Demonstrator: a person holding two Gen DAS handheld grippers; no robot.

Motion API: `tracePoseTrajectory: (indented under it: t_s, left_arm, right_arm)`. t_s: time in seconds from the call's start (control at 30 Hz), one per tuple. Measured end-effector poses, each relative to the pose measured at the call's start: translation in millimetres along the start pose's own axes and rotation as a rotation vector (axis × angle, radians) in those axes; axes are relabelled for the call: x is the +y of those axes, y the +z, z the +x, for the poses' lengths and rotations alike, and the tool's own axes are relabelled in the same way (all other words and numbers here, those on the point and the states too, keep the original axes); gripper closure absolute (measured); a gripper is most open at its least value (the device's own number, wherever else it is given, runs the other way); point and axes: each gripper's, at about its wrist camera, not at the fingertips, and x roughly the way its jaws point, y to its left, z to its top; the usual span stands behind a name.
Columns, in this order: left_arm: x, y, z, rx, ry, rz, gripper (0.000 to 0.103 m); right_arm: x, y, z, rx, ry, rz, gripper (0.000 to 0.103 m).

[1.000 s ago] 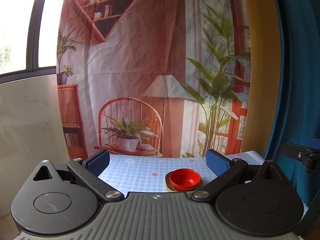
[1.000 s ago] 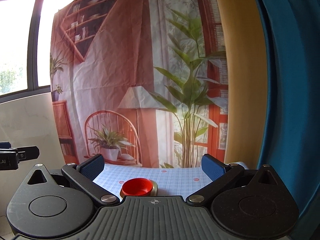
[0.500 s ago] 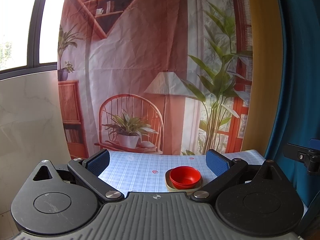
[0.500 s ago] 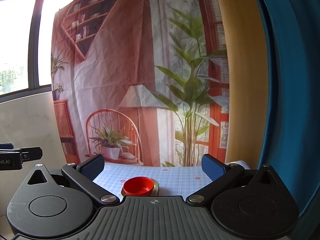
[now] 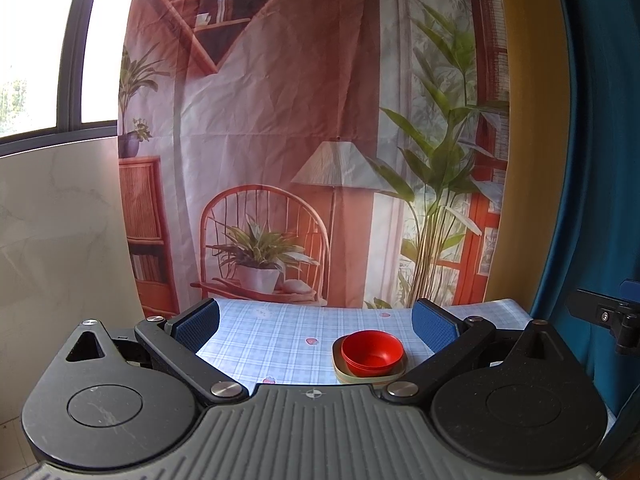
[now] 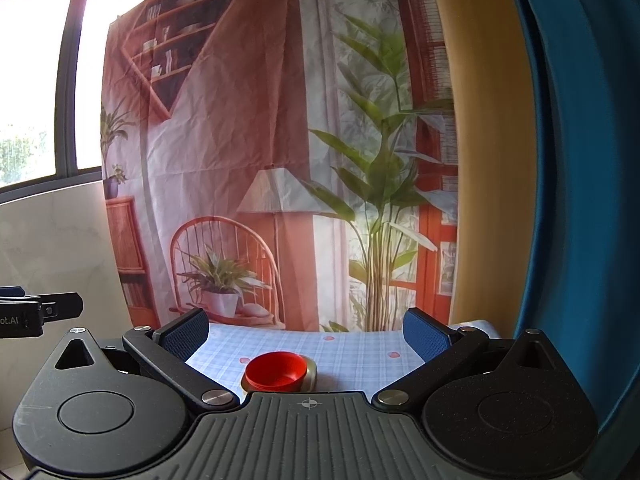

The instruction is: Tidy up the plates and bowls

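Left gripper [image 5: 316, 322]: jaws spread wide, nothing between the blue pads; it is held above the near edge of the table, level, looking toward the backdrop.
Right gripper [image 6: 306, 330]: jaws likewise spread wide and empty; also above the near edge of the table, facing the same way.
Red bowls [image 5: 372, 352]: nested stack, upright, opening upward; lower centre of the left wrist view, right of middle, closer to the right-hand pad than to the left-hand one. In the right wrist view the stack [image 6: 275, 372] sits lower centre, left of middle, its base cut off by the gripper body.
Plates [image 5: 340, 366]: pale green-beige, squarish with rounded corners, lying flat directly under the red bowls; layered edges show at the near left corner, count cannot be told. In the right wrist view only a narrow rim [image 6: 311, 370] shows to the right of the bowls.
Table [image 5: 260, 340]: covered in a light blue checked cloth with small pink spots; the stack stands on it, apart from both grippers.
Backdrop [image 5: 280, 120]: printed fabric of a chair, lamp and plants, hanging behind the far table edge.
Blue curtain [image 6: 580, 200]: fills the right edge of the frame.
Window [image 6: 36, 100]: upper left, bright daylight.
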Motion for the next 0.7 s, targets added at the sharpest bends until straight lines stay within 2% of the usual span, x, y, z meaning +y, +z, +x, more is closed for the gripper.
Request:
tracePoseTrajectory:
  t_s: [0.7]
  left_arm:
    - [2.0,-1.3,0.6,-0.007,-0.006,0.015,0.000]
  right_arm:
    - [-3.4,-0.3,1.4,0.002,0.000,0.002,0.000]
